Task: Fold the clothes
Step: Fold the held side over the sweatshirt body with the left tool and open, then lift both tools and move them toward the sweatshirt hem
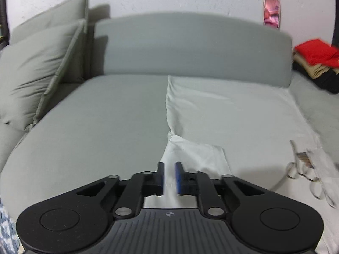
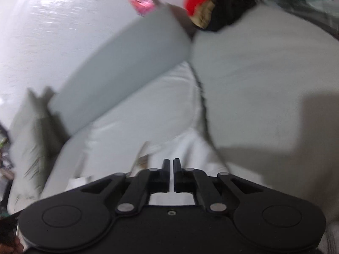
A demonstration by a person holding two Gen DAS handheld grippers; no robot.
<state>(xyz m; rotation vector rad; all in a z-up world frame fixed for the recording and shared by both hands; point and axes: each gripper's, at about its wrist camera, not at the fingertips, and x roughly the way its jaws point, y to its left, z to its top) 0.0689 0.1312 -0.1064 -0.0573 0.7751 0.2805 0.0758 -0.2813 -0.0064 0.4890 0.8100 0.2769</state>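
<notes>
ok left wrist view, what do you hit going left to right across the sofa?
Grey cushions → bare grey seat → white garment, its near edge pinched in the left gripper → stack of folded clothes, red on top, at the far right.

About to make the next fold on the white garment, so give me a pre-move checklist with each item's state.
1. Left gripper pinching the white garment: ok, cloth sits between its fingers.
2. Right gripper holding cloth: cannot tell, jaws nearly closed, view blurred.
3. Garment flat on the sofa seat: not ok, creased near the left gripper.
4. Folded pile clear of the garment: ok.
5. Pillows away from the garment: ok.
</notes>
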